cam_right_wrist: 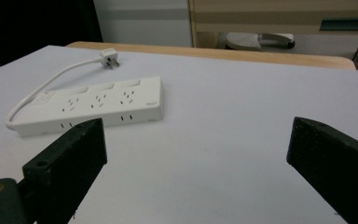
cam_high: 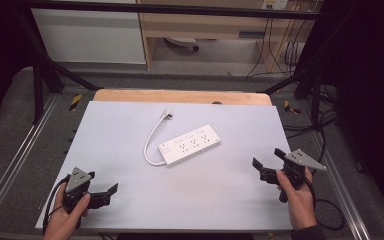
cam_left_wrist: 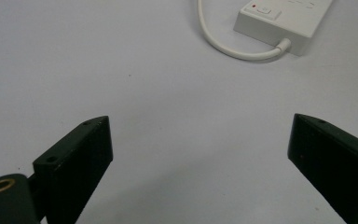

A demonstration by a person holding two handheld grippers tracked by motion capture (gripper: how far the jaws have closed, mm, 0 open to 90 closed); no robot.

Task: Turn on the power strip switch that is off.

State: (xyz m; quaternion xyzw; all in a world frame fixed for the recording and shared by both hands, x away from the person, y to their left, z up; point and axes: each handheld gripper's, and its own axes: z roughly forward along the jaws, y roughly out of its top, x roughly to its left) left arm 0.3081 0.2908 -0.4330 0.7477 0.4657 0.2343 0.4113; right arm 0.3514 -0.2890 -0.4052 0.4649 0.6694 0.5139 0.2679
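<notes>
A white power strip (cam_high: 189, 145) lies flat in the middle of the pale board (cam_high: 230, 200). Its white cable (cam_high: 151, 140) curls off its near-left end and runs back to a plug (cam_high: 168, 114). My left gripper (cam_high: 102, 182) is held at the board's near-left corner, open and empty. In the left gripper view the strip's switch end (cam_left_wrist: 284, 18) lies ahead and to the right of the left gripper (cam_left_wrist: 200, 154). My right gripper (cam_high: 267, 157) is at the near right, open and empty. In the right gripper view the strip (cam_right_wrist: 98, 105) and plug (cam_right_wrist: 108, 58) lie ahead-left of the right gripper (cam_right_wrist: 198, 154).
The board rests on a wooden table (cam_high: 180, 96) inside a black metal frame (cam_high: 40, 80). Loose cables (cam_high: 325, 125) lie on the floor to the right. A cabinet (cam_high: 205, 30) stands behind the table. Bare board surrounds the strip.
</notes>
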